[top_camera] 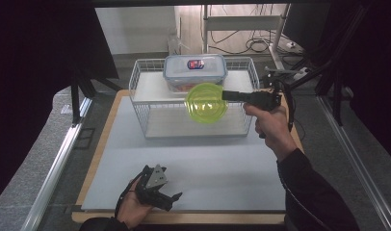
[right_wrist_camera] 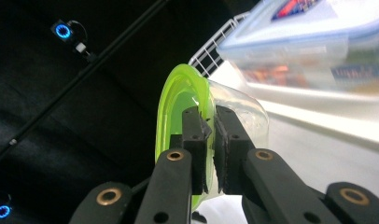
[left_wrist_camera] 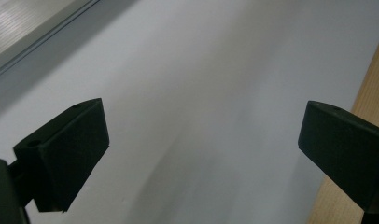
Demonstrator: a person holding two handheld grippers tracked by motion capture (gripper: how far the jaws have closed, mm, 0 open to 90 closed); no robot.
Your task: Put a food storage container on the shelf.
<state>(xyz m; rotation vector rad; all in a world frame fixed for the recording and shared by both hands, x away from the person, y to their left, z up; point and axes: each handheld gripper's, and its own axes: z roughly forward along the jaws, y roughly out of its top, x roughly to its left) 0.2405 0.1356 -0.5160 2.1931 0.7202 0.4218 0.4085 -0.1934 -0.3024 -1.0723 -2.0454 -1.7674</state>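
Bowl (top_camera: 206, 103): glossy translucent green plastic. Lidded box (top_camera: 195, 72): clear smooth plastic. Rack (top_camera: 140, 98): white coated wire. Tabletop (top_camera: 203, 168): matt grey sheet, wood edge. Right hand-held gripper (right_wrist_camera: 209, 133): matt black pads.

I am holding the bowl (top_camera: 206, 102) by its rim in my right gripper (top_camera: 226, 95), just in front of the wire rack (top_camera: 144, 122) at the far side of the mat (top_camera: 198, 168). The lidded container (top_camera: 195, 70) is sitting on the rack's upper shelf, behind the bowl. My left gripper (top_camera: 170, 199) is resting near the mat's near edge, left of centre.
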